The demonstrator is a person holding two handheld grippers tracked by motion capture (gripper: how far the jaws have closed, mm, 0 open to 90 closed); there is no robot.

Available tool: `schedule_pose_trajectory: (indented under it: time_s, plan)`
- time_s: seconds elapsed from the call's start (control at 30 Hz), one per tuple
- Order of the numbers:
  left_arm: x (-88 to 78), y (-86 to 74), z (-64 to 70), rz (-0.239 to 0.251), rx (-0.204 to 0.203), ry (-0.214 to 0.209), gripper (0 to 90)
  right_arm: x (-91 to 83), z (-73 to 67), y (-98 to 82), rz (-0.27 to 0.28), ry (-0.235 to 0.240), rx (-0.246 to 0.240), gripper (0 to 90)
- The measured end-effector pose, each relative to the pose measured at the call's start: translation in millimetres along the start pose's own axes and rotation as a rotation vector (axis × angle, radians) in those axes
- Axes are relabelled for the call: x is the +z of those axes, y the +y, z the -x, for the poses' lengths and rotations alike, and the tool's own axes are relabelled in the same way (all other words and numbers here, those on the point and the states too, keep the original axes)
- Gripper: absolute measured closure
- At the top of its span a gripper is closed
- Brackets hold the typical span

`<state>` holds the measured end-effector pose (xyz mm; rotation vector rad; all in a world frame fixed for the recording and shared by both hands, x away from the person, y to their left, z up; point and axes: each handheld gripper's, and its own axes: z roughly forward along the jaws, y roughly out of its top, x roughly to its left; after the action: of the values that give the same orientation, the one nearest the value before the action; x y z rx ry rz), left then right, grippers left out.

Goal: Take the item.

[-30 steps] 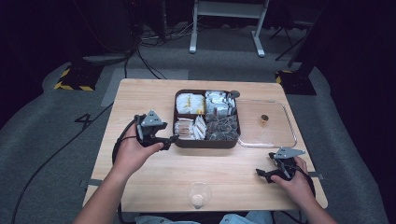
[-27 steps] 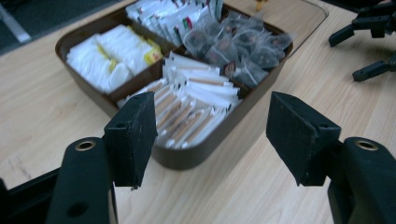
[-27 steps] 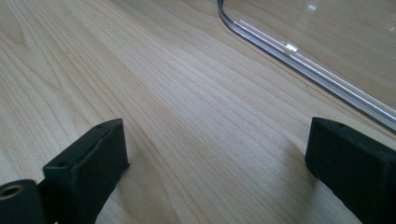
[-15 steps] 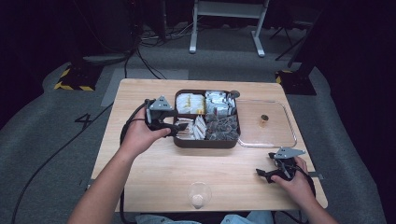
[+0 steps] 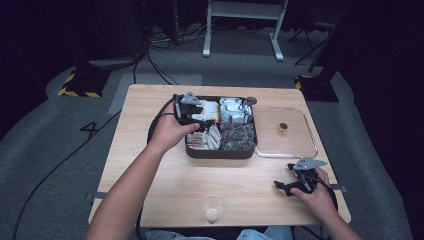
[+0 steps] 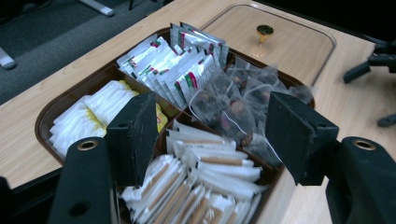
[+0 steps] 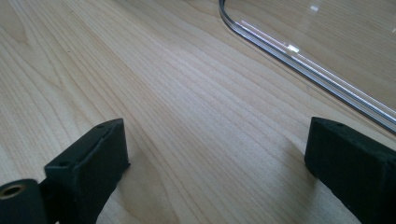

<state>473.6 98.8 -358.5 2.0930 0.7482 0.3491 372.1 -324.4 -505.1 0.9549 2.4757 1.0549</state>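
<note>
Left gripper [image 6: 210, 135] hovers jaws apart over the packet tray [image 5: 192, 149], right gripper [image 7: 215, 163] gapes on bare tabletop [image 5: 150, 165] beside, perhaps touching, the clear lid [image 5: 295, 145].

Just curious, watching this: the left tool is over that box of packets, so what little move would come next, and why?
Probably a short dip down. The left tool hangs open above the tray, its jaws straddling the white sachets without touching them. Lowering it would put a sachet between the jaws before closing.
</note>
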Motion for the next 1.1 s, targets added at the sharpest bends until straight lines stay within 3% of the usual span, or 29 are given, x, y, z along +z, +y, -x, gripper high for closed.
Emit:
schedule_pose_trajectory:
  time_s: [0.17, 0.27, 0.43, 0.57, 1.1]
  plan:
    - [16.4, 7.7, -3.4, 0.02, -0.031, 0.005, 36.2, 0.1, 0.3, 0.1, 0.0, 0.002, -0.002, 6.1]
    - [25.1, 11.1, -7.0, 0.009, -0.022, -0.003, 36.2, 0.1, 0.2, 0.0, 0.0, 0.003, -0.003, 6.2]
    - [40.0, 14.0, -12.9, -0.004, -0.033, 0.018, 36.2, 0.1, 0.3, 0.0, 0.001, 0.004, -0.004, 6.4]
    - [53.8, 14.5, -17.6, -0.016, -0.065, 0.039, 36.4, 0.1, 0.4, 0.0, 0.001, 0.004, -0.005, 6.4]
    - [109.8, 3.3, -38.1, -0.146, -0.138, 0.083, 45.5, -0.3, 0.1, -0.2, 0.006, 0.009, -0.008, 7.9]
